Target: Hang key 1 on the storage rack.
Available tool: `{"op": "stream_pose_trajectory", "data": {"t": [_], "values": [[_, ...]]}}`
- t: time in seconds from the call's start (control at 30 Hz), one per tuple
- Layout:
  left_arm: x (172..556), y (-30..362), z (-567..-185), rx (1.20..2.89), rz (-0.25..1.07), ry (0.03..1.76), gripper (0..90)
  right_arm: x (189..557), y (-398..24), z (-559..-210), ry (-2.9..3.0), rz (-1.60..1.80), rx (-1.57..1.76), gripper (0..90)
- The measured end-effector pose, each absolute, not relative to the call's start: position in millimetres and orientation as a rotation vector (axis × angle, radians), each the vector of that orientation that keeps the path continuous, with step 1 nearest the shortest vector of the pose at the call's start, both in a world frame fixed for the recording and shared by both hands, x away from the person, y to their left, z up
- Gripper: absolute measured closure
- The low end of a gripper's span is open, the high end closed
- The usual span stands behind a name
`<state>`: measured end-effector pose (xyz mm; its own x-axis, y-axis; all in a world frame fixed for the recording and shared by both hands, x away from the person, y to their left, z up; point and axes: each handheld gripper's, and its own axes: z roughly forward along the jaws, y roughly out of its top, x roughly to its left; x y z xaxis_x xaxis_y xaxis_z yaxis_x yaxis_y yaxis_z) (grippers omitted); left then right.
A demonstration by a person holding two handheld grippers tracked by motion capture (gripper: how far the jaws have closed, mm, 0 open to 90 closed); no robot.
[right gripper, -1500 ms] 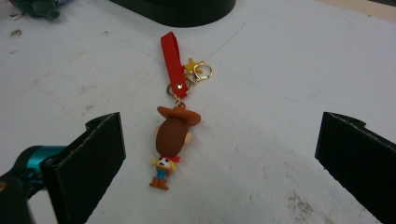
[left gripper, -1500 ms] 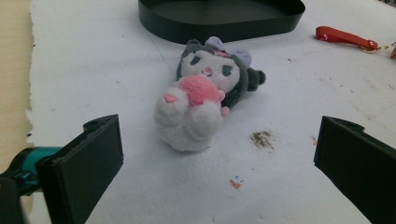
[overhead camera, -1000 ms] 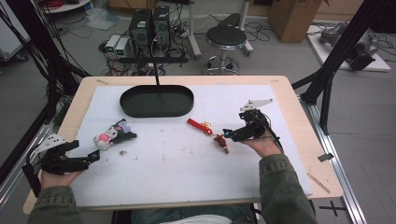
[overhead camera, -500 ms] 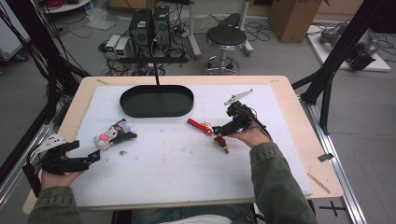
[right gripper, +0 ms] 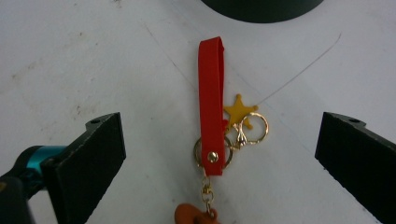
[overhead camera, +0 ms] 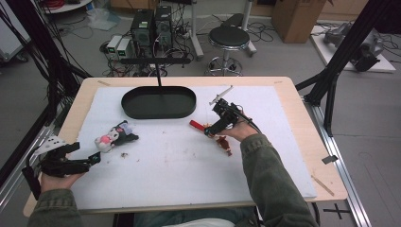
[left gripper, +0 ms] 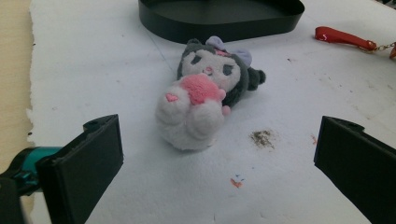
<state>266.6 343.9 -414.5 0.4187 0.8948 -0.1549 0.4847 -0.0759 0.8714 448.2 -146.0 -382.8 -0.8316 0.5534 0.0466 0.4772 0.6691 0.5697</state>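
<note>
Since a second ago the right claw (overhead camera: 211, 130) has slid toward 9 o'clock across the bench (overhead camera: 293, 142) and now hangs over the keychain (overhead camera: 208, 130), its jaws spread wide and holding nothing. In the right gripper view the red strap (right gripper: 211, 100) runs straight up between the two jaws, toward 12 o'clock, with a gold ring (right gripper: 212, 154) at its lower end, a yellow star (right gripper: 239, 111) and a second ring just beside it at 3 o'clock, and an orange charm (right gripper: 194, 217) at the bottom edge.

The left claw (overhead camera: 97, 158) has stayed at the bench's 8 o'clock corner, jaws likewise released and empty. In the left gripper view the plush (left gripper: 205, 91) lies on the white mat (left gripper: 116, 70) ahead of the jaws, apart from both. The black tray (overhead camera: 158, 101) sits at the mat's 12 o'clock side, with the plush near it at 7 o'clock and the keychain near it at 4 o'clock.
</note>
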Motion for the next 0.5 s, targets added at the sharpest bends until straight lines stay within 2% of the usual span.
{"op": "stream_pose_trajectory", "data": {"t": [0.5], "values": [[267.3,344.4,-414.7,1.717,0.526,1.205,1.7,471.1,-123.9,-397.9,2.822,0.842,0.894,0.6]]}}
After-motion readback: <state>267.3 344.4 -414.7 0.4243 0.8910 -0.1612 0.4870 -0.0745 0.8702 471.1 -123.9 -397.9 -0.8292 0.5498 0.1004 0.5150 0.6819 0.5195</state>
